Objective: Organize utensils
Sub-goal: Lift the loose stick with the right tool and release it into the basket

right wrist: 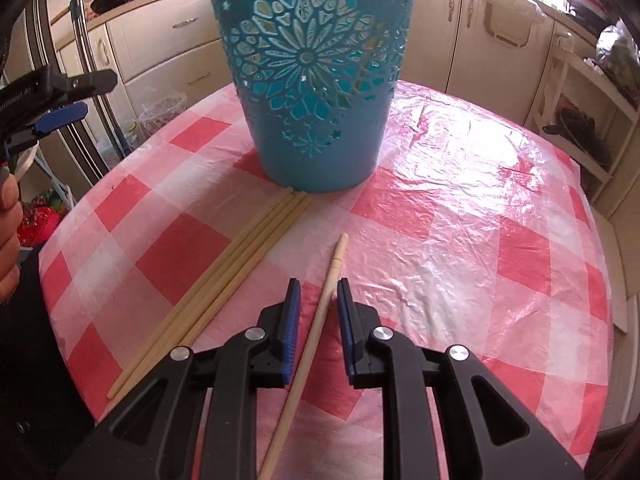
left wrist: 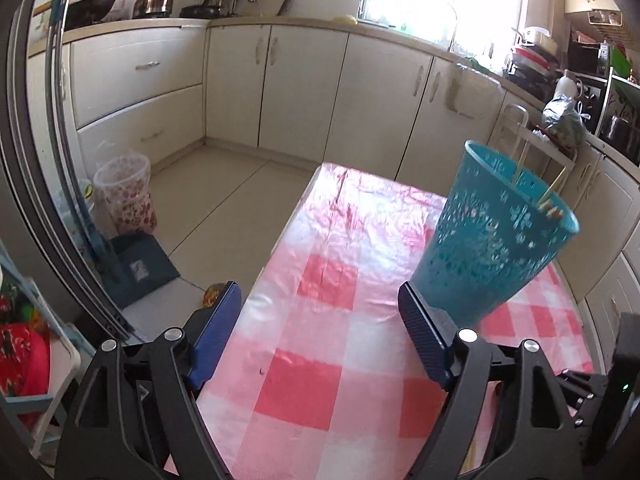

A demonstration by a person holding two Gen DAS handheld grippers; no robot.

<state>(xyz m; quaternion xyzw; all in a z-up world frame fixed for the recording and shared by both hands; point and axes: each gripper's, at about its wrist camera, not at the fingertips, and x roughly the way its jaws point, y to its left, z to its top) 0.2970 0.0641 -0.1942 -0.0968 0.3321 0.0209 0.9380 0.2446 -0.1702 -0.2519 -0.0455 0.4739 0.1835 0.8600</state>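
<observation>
Partly done. Blue basket (left wrist: 496, 236), right of frame on the tabletop (left wrist: 320, 280), already holds some chopsticks (left wrist: 550, 196). Left gripper (left wrist: 320, 332): fingers spread, empty. Right gripper (right wrist: 318, 300): fingers narrowly apart around single chopstick (right wrist: 320, 312), not yet pinching. Four-chopstick bundle (right wrist: 224, 276) remains lower left.

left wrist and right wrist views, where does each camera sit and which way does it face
Left wrist: on the left tool, jaws wide and empty, facing along the checked table toward the cabinets; blue basket at right.
Right wrist: on the right tool, tilted down at a single chopstick between its narrow, not pressing jaws; chopstick bundle left; a hand with the left tool at the left edge.
Shared: the blue basket and the checked table.
</observation>
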